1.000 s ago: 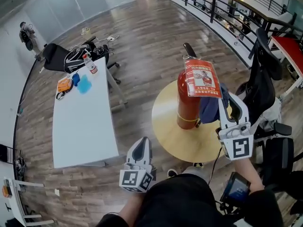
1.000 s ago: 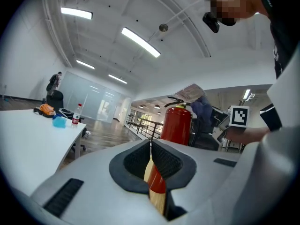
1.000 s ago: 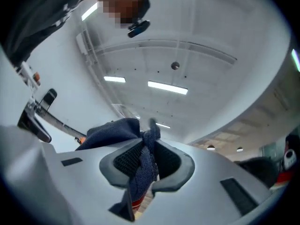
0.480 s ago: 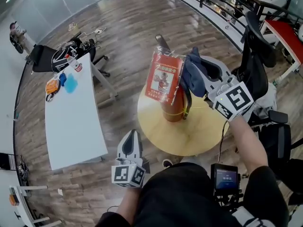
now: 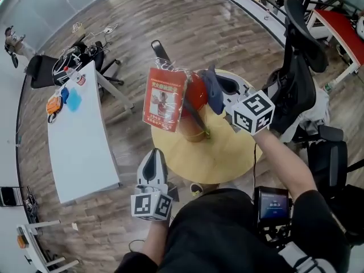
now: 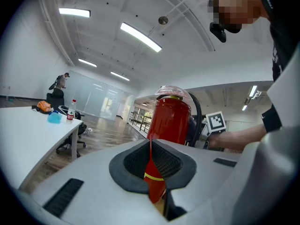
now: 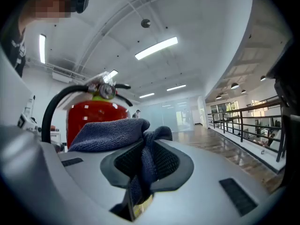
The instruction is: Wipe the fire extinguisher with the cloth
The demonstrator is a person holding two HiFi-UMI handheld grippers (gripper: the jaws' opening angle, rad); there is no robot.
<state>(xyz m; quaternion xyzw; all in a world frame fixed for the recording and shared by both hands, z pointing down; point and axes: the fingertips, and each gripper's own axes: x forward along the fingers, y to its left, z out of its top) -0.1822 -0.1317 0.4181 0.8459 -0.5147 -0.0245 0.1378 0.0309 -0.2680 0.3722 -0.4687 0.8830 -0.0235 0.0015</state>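
raised the cloth since a second ago, from low against the right flank of the fire extinguisher to up beside its head. left the other gripper low and clear of it throughout.

far left of the extinguisher, noted a white desk bearing an orange item, a blue item and a bottle. below and left of the extinguisher, held the left gripper in the air, well apart from it, jaws drawn together to a thin slit with nothing between them; glimpsed only a strip of the red body through that slit in the left gripper view.

on the extinguisher's left side, found a red and white card in a clear sleeve hanging from the top. found the extinguisher itself upright on a round wooden table, with a black hose running down its front.

at the extinguisher's upper right, kept the right gripper clamped on the dark blue cloth, pinched between the pads and bunched over the jaw tips toward the valve. could not tell whether cloth and red shoulder actually touched.

right of the extinguisher, noted a black office chair; below and right of it, a small lit screen at the person's waist.
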